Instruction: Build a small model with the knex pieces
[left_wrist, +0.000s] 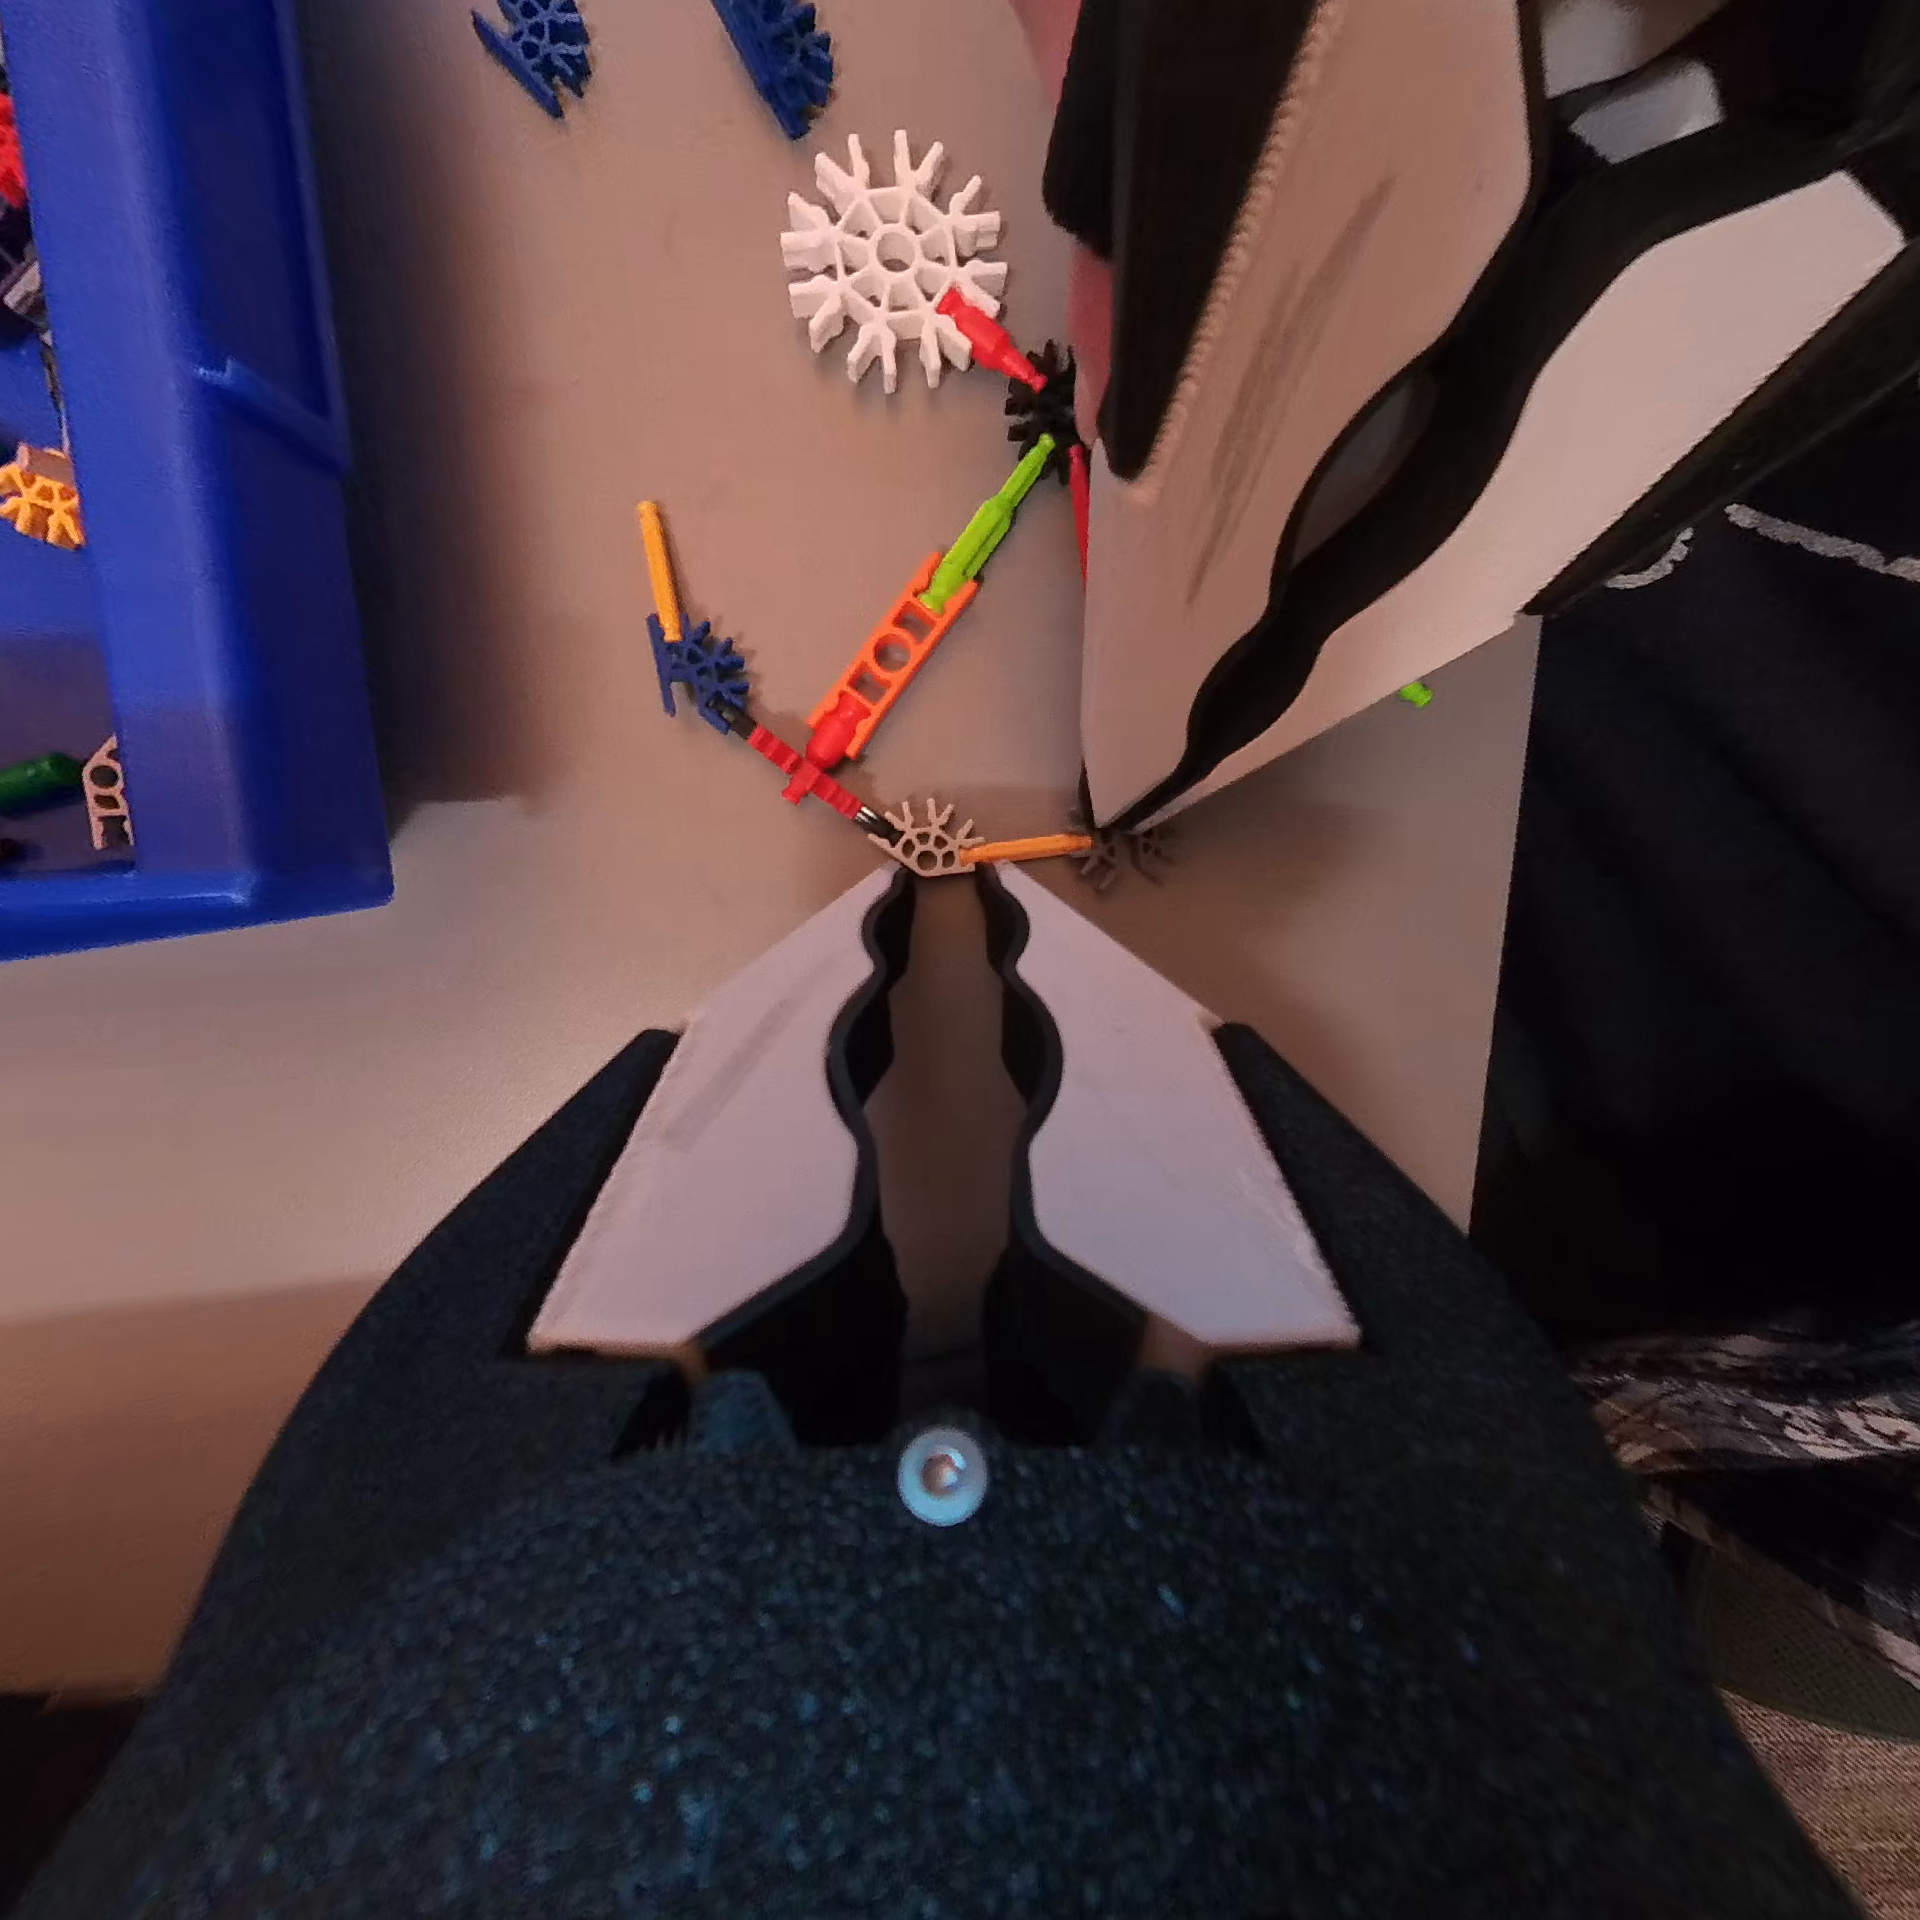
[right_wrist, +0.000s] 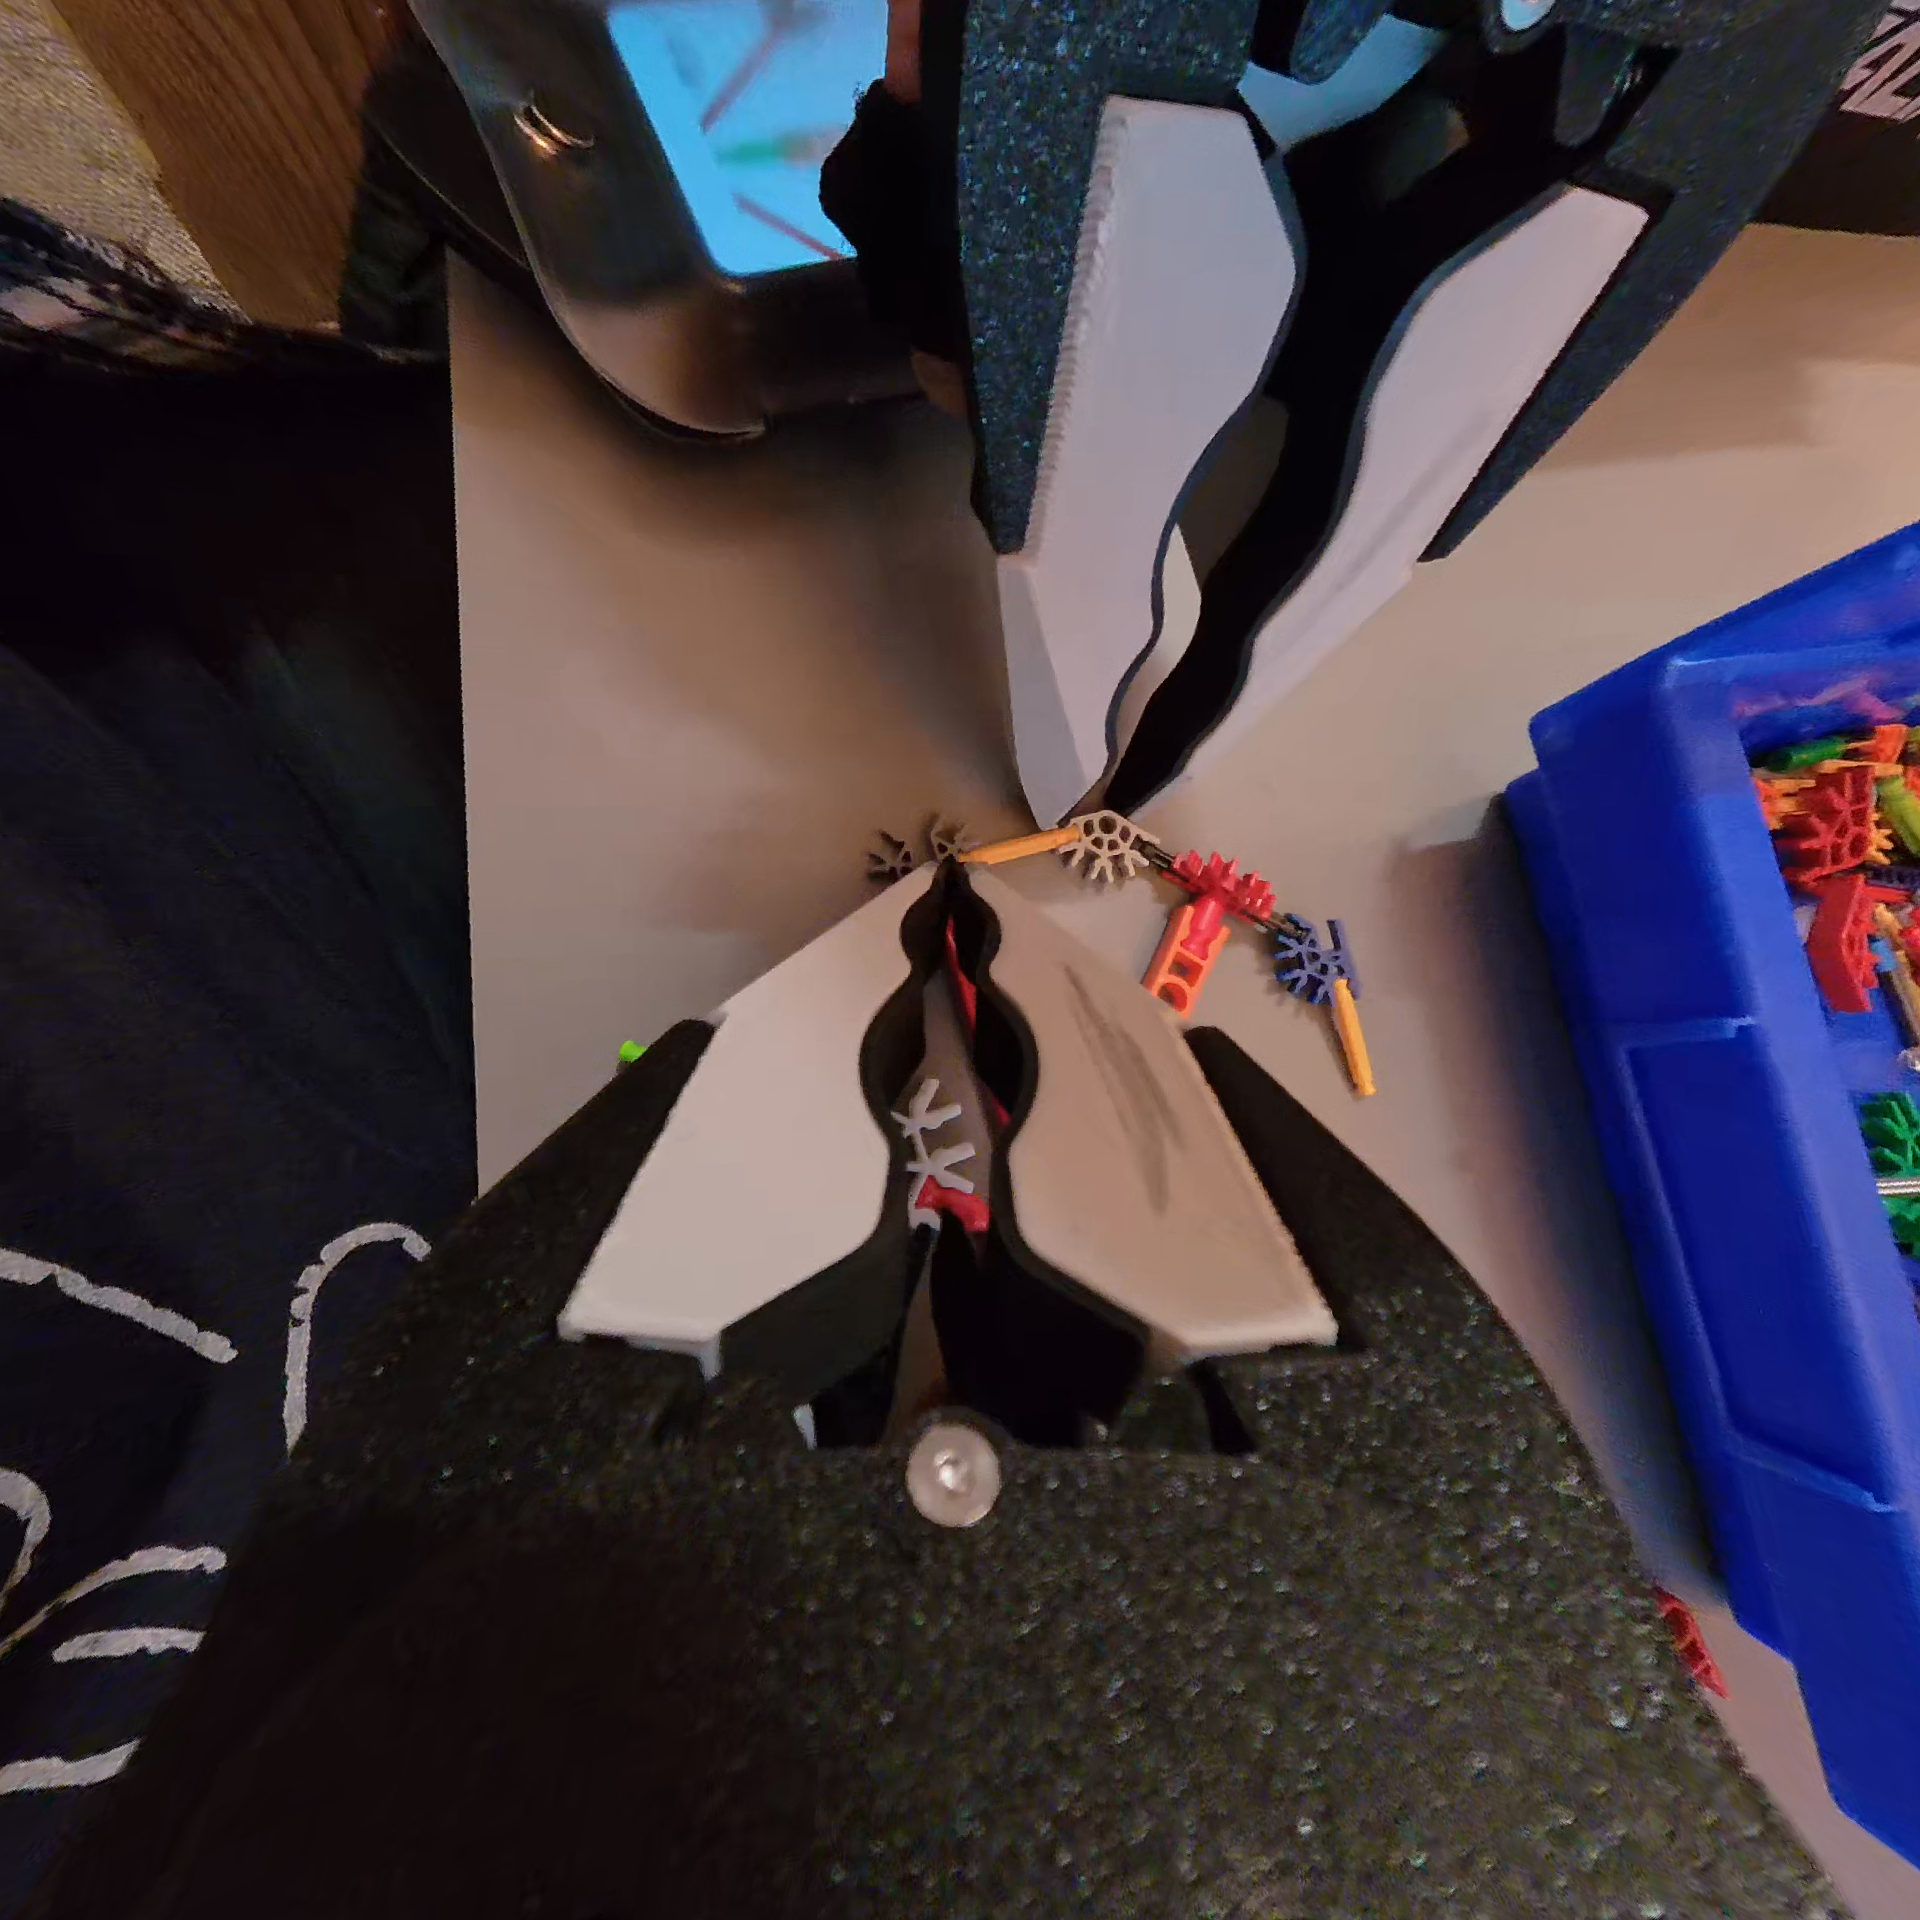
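Note:
My left gripper is shut on a tan fan-shaped connector of a small rod-and-connector assembly lying on the pale table. A short orange rod runs from it to a grey connector, which my right gripper pinches from the upper right. In the right wrist view my right gripper is shut on the grey connector, and the orange rod leads to the tan connector under the left gripper. A red piece, a blue connector and an orange bracket hang off the tan connector.
A white snowflake connector, black connector and green rod lie beyond. A blue bin of parts stands left, and it shows at the right in the right wrist view. Dark printed cloth lies past the table edge. Less than 4 cm separates the two grippers' tips.

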